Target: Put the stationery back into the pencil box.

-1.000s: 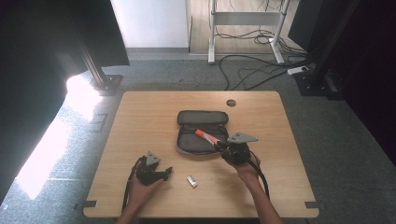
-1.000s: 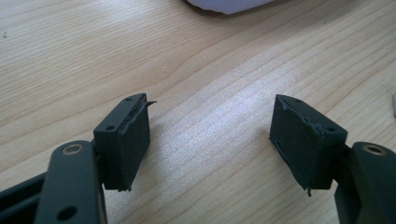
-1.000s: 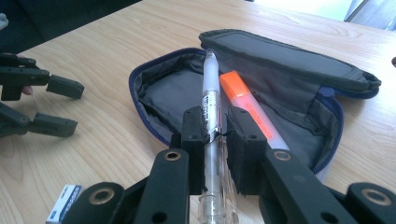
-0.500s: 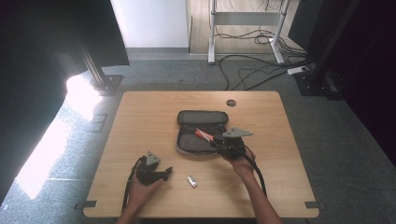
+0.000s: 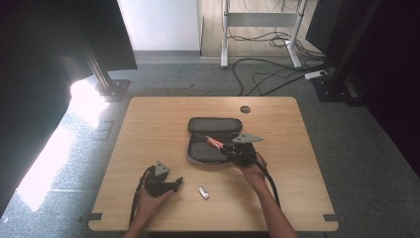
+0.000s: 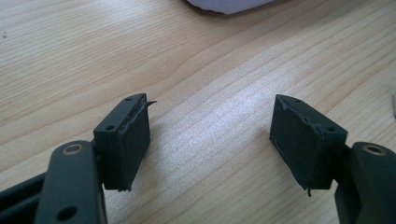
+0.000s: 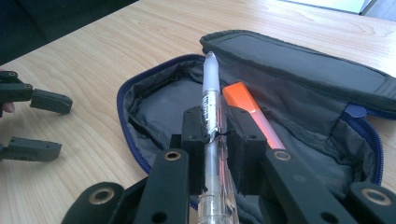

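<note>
My right gripper [image 7: 217,135] is clamped on a clear pen [image 7: 210,100], held over the open pencil case [image 7: 299,70]; its own view shows an orange marker [image 7: 247,114] lying just beside the pen, which from the high view is a mere red streak; my left gripper [image 6: 212,140] stands wide apart over bare table [image 6: 210,84], grasping nothing. A small white piece [image 5: 203,192] lies between my hands. Since a second ago, the right has crept leftward over the case; the left has stayed put.

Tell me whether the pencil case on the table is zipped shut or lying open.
Open. The pencil case lies unzipped, its lid flap folded back and grey lining showing, with an orange marker resting inside.
</note>
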A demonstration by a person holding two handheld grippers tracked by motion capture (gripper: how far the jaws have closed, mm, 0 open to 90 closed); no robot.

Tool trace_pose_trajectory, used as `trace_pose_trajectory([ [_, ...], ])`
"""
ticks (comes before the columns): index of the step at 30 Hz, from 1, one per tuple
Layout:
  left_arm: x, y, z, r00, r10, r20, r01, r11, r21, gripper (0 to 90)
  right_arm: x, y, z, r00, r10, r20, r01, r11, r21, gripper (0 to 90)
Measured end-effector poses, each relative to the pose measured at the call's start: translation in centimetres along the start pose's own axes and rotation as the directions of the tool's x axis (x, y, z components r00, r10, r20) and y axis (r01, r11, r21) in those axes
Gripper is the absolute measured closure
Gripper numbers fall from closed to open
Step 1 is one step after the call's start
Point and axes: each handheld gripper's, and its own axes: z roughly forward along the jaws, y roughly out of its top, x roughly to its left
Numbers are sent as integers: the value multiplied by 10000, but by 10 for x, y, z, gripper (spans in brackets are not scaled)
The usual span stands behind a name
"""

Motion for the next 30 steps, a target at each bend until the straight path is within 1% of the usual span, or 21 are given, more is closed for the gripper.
trace_pose_trajectory([
  [5,0,0,0,10000,2,-3,-2,10000,0,288,0,1,3,10000,-46,-35,46,10000,2,769],
  [10,0,0,0,10000,3,3,-3,10000,0,288,-2,1,10,10000,49,-76,-48,9998,185,768],
  [13,0,0,0,10000,1,3,-1,10000,0,288,-2,3,15,9999,-68,-146,71,9998,178,768],
  [21,0,0,0,10000,1,8,-1,10000,-2,288,-2,6,31,9994,-280,-215,287,9989,367,768],
  [30,0,0,0,10000,1,6,-1,10000,0,288,-7,2,44,9993,-265,-246,280,9977,617,767],
])
